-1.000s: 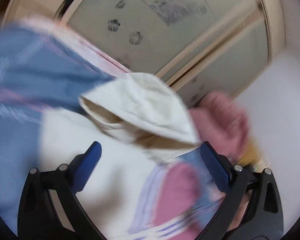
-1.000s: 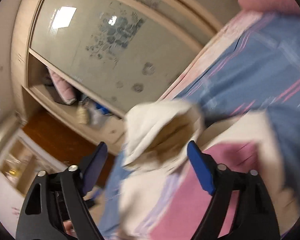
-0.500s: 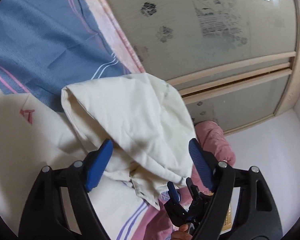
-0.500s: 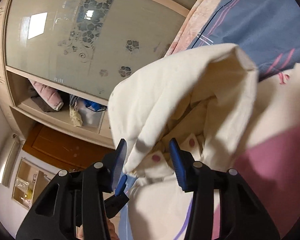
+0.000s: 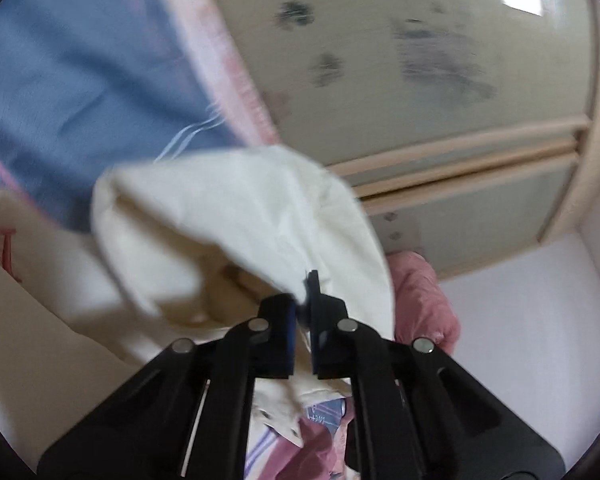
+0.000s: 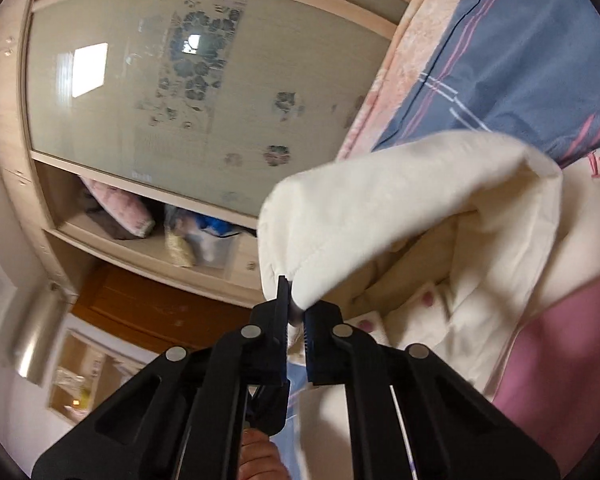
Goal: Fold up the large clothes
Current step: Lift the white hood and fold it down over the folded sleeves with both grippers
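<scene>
Both sets of jaws just clamped down from wide open, cream cloth now pinched between. Left gripper (image 5: pixel 303 300) gripping edge of cream garment (image 5: pixel 236 216), fabric bunched ahead of it over blue striped bedding (image 5: pixel 80 80). Right gripper (image 6: pixel 294 306) nipping another fold of same garment, wardrobe door (image 6: pixel 204 92) behind, pink patch (image 6: pixel 560 360) at right.
</scene>
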A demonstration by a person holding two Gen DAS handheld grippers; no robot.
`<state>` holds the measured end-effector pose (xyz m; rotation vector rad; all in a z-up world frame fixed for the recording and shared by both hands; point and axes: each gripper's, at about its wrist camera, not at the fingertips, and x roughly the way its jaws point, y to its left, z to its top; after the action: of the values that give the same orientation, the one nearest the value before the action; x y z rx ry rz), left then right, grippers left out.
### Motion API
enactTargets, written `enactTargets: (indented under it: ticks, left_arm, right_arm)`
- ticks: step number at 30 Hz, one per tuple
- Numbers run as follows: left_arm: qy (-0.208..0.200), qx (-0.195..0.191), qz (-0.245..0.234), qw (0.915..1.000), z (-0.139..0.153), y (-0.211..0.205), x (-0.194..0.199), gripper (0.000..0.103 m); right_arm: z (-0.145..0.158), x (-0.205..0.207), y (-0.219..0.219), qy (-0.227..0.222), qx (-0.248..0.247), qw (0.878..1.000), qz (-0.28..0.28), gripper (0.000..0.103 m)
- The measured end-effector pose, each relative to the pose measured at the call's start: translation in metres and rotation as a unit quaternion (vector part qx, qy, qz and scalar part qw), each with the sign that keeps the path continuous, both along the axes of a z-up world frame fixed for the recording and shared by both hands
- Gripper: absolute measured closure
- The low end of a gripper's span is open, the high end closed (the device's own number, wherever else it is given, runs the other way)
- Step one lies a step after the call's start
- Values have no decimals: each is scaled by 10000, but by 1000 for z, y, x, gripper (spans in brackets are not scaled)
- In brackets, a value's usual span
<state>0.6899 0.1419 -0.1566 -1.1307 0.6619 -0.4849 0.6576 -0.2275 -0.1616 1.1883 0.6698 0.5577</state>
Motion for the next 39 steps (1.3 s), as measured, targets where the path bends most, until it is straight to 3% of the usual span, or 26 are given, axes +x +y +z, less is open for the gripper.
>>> enactTargets:
  ticks: [5,12,17,25,30,35,36,37,38,39]
  left_arm:
    - [-507,92,-496,9974,34,-5,-49,99]
    - [-568,-81,-1027,9931,33,-6,-157,99]
    - [-217,-110,-1075,9939,-6,-9,-219,99]
    - [677,-340,-797,9939,-90,-8,-244,98]
    - [701,488,-780,9933,-107,-17,-241,97]
    - [540,1654,-774,9817,-98,-34,-234,90]
    - [476,1884,-776,9779,-94,-37,-234,86]
    - [425,2038,-784,9749,-90,-39,-234,74]
    - [293,2110,-824,9736,-84,-41,-235,55]
    - [162,2253,-841,9705,-76,-44,-239,43]
  right_arm:
    - [19,-37,-22,-422,807,9956,221,97]
    - [15,-114,-35,-483,1043,9914,622,97]
    - [-18,-166,-38,-219,961,9929,673,97]
    - [-83,-198,-29,573,411,9965,454,97]
    - [-108,-194,-26,924,-310,9948,311,98]
    - [-106,-191,-17,790,-972,9916,326,95]
    - [-99,-192,-15,648,-1186,9901,383,87]
    - [-92,-196,-13,545,-1359,9882,449,67]
    - [-80,-202,-10,392,-1646,9838,595,55]
    - [-71,-206,-8,335,-1905,9789,665,32]
